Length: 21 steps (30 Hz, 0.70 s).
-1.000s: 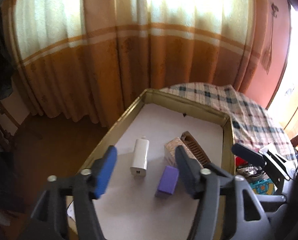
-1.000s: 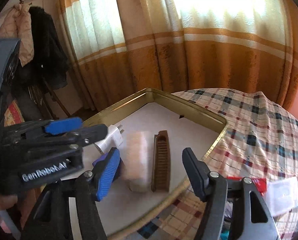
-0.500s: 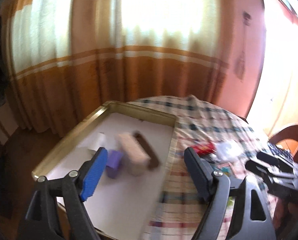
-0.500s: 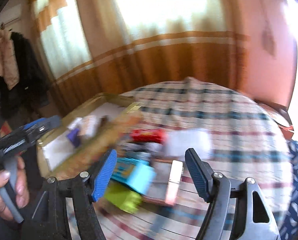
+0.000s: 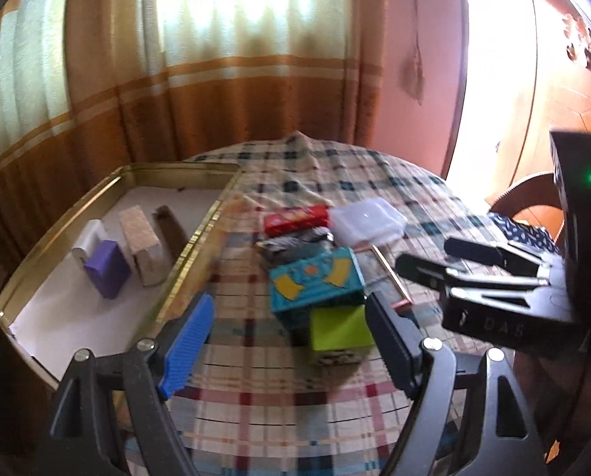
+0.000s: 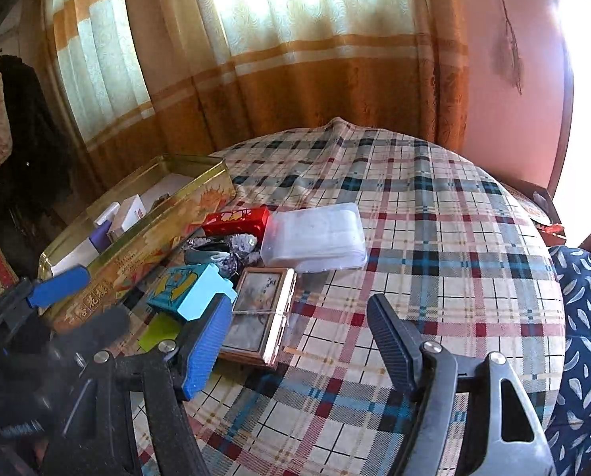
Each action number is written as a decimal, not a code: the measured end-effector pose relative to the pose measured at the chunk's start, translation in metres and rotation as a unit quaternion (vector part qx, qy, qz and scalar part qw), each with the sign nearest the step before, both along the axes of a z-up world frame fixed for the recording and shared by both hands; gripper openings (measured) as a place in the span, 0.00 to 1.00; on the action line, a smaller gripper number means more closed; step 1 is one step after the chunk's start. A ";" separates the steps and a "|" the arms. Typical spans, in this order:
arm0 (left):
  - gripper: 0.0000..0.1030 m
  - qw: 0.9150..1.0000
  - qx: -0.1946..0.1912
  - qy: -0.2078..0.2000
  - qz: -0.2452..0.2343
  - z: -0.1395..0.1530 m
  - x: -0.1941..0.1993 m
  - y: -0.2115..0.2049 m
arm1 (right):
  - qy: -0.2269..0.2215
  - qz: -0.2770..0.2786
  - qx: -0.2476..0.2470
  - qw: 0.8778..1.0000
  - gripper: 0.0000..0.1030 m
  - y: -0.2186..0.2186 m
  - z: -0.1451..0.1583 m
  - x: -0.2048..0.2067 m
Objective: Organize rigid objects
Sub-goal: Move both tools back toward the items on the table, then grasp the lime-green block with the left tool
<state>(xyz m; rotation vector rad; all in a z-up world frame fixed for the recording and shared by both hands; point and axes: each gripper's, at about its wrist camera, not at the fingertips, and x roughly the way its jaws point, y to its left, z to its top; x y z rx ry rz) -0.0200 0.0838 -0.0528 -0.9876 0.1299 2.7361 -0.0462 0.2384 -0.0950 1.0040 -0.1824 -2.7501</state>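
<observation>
A gold tin tray (image 5: 200,234) (image 6: 148,234) at the left holds a white charger (image 5: 89,238), a purple block (image 5: 106,267), a beige box (image 5: 142,244) and a brown comb (image 5: 170,230). Beside it on the plaid cloth lie a red box (image 5: 295,218) (image 6: 239,220), a clear plastic case (image 5: 368,222) (image 6: 315,238), a teal box (image 5: 315,281) (image 6: 188,287), a green box (image 5: 341,327) and a framed metal case (image 6: 257,311). My left gripper (image 5: 295,357) is open above the cloth, near the green box. My right gripper (image 6: 299,353) is open beside the metal case.
A dark patterned item (image 6: 220,250) lies between the red and teal boxes. Striped curtains (image 5: 216,79) hang behind the round table. A chair (image 5: 529,198) with a blue patterned cushion (image 6: 589,317) stands at the right. Dark clothes (image 6: 25,127) hang at the left.
Both grippers have swung right, away from the tray, over the loose items on the cloth. Both stay open and empty. The tray's contents have not moved.
</observation>
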 end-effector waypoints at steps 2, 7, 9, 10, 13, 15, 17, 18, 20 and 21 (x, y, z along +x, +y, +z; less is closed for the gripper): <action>0.77 1.000 -0.003 -0.008 -0.009 -0.003 -0.001 0.006 | -0.002 -0.010 -0.006 1.000 0.71 0.005 0.000 -0.001; 0.76 0.999 -0.005 -0.030 -0.029 -0.013 -0.005 0.016 | -0.018 -0.023 -0.038 0.999 0.71 0.016 -0.005 -0.006; 0.73 0.998 -0.007 -0.045 -0.034 -0.019 -0.010 0.020 | -0.017 -0.022 -0.038 0.999 0.71 0.015 -0.005 -0.006; 0.65 0.998 -0.007 -0.051 -0.037 -0.022 -0.012 0.022 | -0.017 -0.021 -0.038 0.999 0.71 0.014 -0.005 -0.006; 0.42 0.995 0.004 -0.078 -0.055 -0.031 -0.018 0.024 | -0.017 -0.018 -0.037 0.999 0.71 0.013 -0.005 -0.006; 0.41 0.995 0.016 -0.079 -0.053 -0.031 -0.018 0.020 | -0.020 -0.018 -0.039 0.999 0.71 0.013 -0.006 -0.007; 0.40 0.996 0.023 -0.070 -0.054 -0.027 -0.016 0.016 | -0.025 -0.016 -0.040 0.999 0.71 0.013 -0.007 -0.008; 0.40 0.997 0.022 -0.063 -0.049 -0.026 -0.015 0.015 | -0.029 -0.011 -0.036 0.999 0.71 0.010 -0.008 -0.009; 0.40 0.998 0.019 -0.051 -0.039 -0.024 -0.014 0.011 | -0.034 0.002 -0.025 0.999 0.71 0.005 -0.009 -0.010; 0.40 0.998 0.019 -0.049 -0.035 -0.024 -0.014 0.009 | -0.036 0.014 -0.012 0.999 0.71 -0.002 -0.009 -0.010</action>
